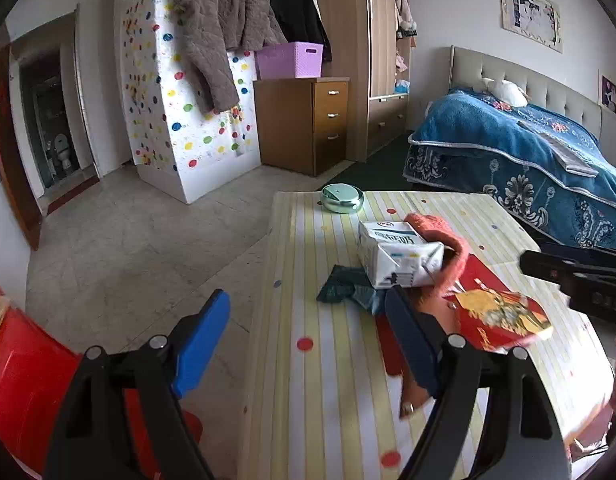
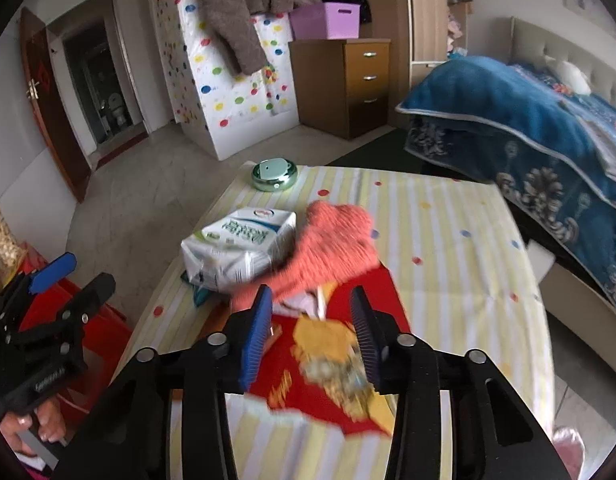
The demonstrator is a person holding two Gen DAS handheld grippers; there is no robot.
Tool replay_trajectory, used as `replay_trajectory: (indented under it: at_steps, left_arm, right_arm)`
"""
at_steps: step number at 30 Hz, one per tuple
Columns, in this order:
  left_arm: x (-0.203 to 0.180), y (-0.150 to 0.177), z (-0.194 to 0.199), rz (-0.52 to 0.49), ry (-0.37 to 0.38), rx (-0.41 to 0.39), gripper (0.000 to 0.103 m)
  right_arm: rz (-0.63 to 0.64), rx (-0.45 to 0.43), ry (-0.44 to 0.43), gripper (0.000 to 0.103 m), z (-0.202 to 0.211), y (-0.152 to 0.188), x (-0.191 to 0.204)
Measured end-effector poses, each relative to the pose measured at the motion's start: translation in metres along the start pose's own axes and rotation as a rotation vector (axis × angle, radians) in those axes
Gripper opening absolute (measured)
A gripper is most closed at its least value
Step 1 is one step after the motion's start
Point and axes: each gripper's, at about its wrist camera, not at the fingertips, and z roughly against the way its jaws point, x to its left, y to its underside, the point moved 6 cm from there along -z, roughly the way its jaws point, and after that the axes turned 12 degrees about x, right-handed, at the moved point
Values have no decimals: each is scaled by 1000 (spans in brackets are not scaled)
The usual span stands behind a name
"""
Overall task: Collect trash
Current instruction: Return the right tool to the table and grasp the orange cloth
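While the left gripper [image 1: 308,336] gapes empty, the right gripper [image 2: 313,330] straddles, wide open, the red packet [image 2: 327,364] beside the tissue pack [image 2: 238,246].

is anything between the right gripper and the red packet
Nothing visible. The right gripper is open with the red packet lying flat on the table right under its fingers. The orange cloth and the white pack lie beyond the packet, not in the way.

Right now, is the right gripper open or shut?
Open. The right gripper shows a clear gap between its blue fingers, with the red packet visible between them, not pinched.
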Motion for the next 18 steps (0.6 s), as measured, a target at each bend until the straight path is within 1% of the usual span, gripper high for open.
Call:
replay_trajectory:
  at_steps: [5,8,9,10,11,12,14,15,18]
  left_arm:
    - [3,-16,-24,2,13,23,78]
    - [1,-22,-34,-4,25,33,78]
    - [0,-22,-36,-7,29,35,78]
    - [-3,-22,-37,-13,35,37,78]
    - [-4,-22,-38,-17,40,39,78]
    - [-7,-21,-38,-25,47,41,78]
    - [-11,-18,-37,-39,54,45,78]
    - [-13,-16,-36,-46,55,46,78]
    - [-17,-13,-32,-51,61,50,78]
  right_arm:
    - [-3,36,-4,41,-34,-23,4]
    - [-15,76,14,40,-50,-27,2]
    - [-18,80,14,36,-51,-26,0]
    - [-22,84,12,23,-51,-24,-2]
    - [-26,88,10,15,-49,-20,-4]
    - [-29,84,18,12,-45,-16,-7]
    - [-37,70,24,8,-36,-10,-13]
    - [-41,68,25,7,-37,-10,-15]
    - [-56,37,33,7,-17,-2,-24]
